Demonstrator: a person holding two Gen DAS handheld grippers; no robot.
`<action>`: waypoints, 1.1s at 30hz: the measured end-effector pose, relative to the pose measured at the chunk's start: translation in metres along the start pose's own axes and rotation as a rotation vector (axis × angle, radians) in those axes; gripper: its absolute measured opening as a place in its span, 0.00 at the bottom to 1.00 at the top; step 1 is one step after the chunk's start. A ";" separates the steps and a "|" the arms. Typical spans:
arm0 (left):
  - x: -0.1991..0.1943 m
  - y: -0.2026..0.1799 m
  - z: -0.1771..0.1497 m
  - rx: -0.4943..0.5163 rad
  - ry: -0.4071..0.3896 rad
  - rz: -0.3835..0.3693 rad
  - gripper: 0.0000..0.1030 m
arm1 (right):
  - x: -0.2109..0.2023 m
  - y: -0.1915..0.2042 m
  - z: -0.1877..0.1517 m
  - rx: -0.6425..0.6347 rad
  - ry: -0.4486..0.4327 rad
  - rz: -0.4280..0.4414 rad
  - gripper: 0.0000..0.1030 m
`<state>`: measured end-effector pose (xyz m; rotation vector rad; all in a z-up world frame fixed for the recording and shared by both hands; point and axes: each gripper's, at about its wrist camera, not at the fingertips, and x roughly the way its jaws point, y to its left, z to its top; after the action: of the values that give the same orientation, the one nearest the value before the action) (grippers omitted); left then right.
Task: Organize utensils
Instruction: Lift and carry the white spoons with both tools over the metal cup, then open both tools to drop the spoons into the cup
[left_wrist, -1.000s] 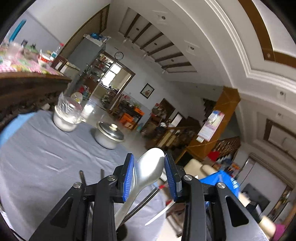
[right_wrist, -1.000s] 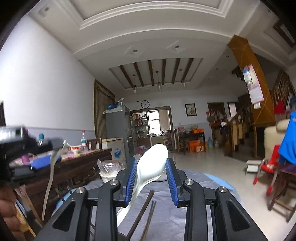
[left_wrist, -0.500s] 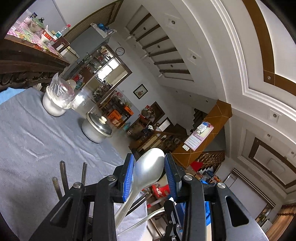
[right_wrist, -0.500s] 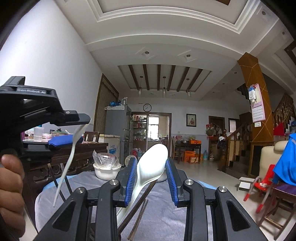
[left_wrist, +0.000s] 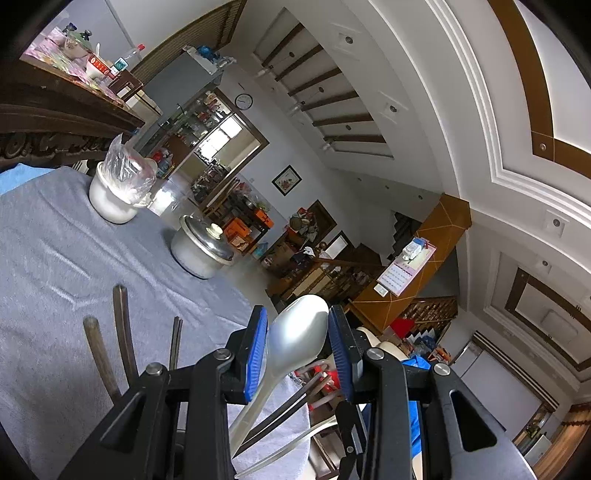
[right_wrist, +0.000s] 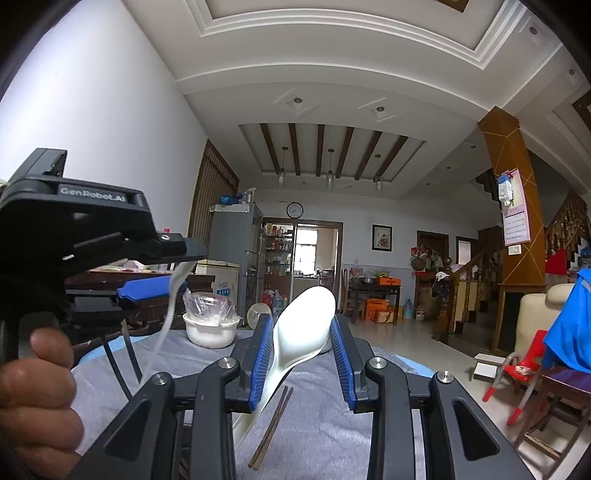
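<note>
Both tools are raised above the table (left_wrist: 55, 258), each clamped on a spoon: the left tool (left_wrist: 297, 341) on a metal spoon (left_wrist: 299, 332), the right tool (right_wrist: 301, 347) on a white spoon (right_wrist: 304, 325). Chopsticks (right_wrist: 271, 424) lie below. Carry step; next, probably lowering each spoon to a holder, unseen here.

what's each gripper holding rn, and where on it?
Left gripper: metal spoon, gripped across its bowl. Right gripper: white spoon, likewise across the bowl.

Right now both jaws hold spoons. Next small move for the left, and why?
Probably lower the left gripper straight down. Its metal spoon hangs handle-down beside the upright chopsticks, whose holder is out of view, so seat the handle among them before opening.
</note>
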<state>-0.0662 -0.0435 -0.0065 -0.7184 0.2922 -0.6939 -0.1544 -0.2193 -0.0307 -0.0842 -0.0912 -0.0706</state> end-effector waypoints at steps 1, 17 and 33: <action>0.001 0.000 -0.001 0.005 -0.002 0.005 0.34 | 0.000 0.000 -0.001 -0.001 0.000 0.001 0.33; -0.002 0.004 -0.014 0.040 0.008 0.048 0.34 | 0.008 0.002 0.004 -0.029 0.017 0.030 0.33; -0.049 -0.026 0.017 0.196 -0.116 0.205 0.56 | 0.003 -0.004 0.013 -0.041 -0.002 0.057 0.67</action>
<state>-0.1072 -0.0162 0.0242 -0.5310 0.1850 -0.4767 -0.1528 -0.2220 -0.0172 -0.1281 -0.0894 -0.0157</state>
